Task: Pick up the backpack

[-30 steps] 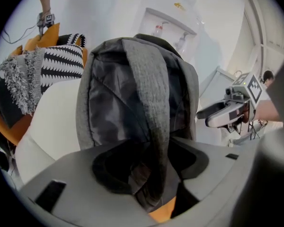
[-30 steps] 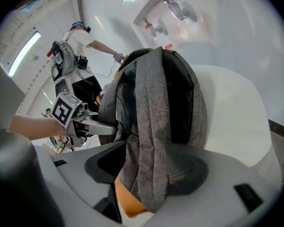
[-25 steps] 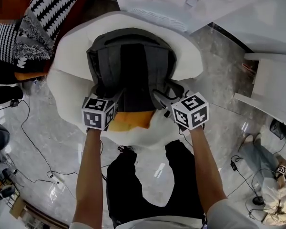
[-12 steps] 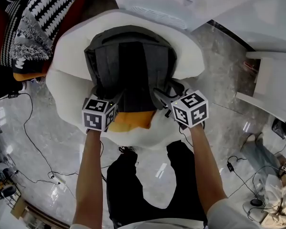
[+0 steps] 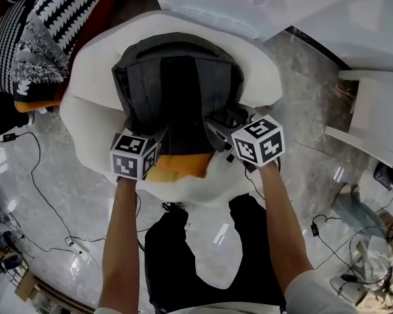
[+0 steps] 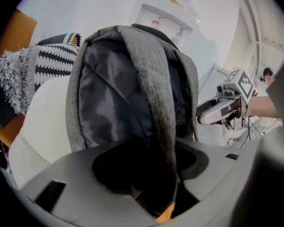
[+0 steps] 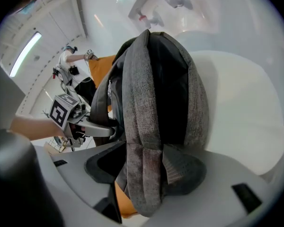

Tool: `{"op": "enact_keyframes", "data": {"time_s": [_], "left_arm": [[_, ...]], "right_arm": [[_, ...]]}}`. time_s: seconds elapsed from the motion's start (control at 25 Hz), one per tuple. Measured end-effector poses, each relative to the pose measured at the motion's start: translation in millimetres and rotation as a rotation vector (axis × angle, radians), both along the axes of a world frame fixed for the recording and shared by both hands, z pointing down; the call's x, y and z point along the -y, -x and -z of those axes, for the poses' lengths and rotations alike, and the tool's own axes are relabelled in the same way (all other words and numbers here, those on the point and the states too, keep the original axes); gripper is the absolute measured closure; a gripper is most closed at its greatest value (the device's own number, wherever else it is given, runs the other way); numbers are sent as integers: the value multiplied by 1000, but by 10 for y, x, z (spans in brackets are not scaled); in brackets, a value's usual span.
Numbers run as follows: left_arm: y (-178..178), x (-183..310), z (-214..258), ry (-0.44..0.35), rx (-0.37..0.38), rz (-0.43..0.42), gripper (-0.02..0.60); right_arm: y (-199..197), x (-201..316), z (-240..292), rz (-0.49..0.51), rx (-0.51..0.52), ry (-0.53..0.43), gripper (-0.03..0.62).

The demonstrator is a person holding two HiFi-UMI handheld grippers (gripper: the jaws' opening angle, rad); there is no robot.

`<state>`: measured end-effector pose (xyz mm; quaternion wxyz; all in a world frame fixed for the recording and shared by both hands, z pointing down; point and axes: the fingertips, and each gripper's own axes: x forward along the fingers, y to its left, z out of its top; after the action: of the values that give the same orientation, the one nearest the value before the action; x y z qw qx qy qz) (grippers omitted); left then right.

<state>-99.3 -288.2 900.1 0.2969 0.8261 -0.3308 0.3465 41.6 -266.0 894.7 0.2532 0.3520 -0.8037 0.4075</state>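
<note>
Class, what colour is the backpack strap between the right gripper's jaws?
The strap is grey, clearest in the right gripper view.

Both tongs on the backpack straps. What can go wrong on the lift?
Left tongs and right tongs each pinch only a strap of the backpack; the fabric may slip under load. It may swing once off the white seat. The orange piece under its lower end might drag along.

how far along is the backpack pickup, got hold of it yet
Done: both tongs have reached the backpack. In hand: the left tongs are shut on one grey strap, and the right tongs are shut on the other strap. Left: the lift itself. The backpack rests against the white seat and does not look raised yet.
</note>
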Motion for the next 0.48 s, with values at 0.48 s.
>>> {"op": "enact_keyframes", "data": {"time_s": [0.48], "left_arm": [[0,-8,-65,-1,-19,-12,327]], "right_arm": [[38,-84,-130,53,62,11,356]]}}
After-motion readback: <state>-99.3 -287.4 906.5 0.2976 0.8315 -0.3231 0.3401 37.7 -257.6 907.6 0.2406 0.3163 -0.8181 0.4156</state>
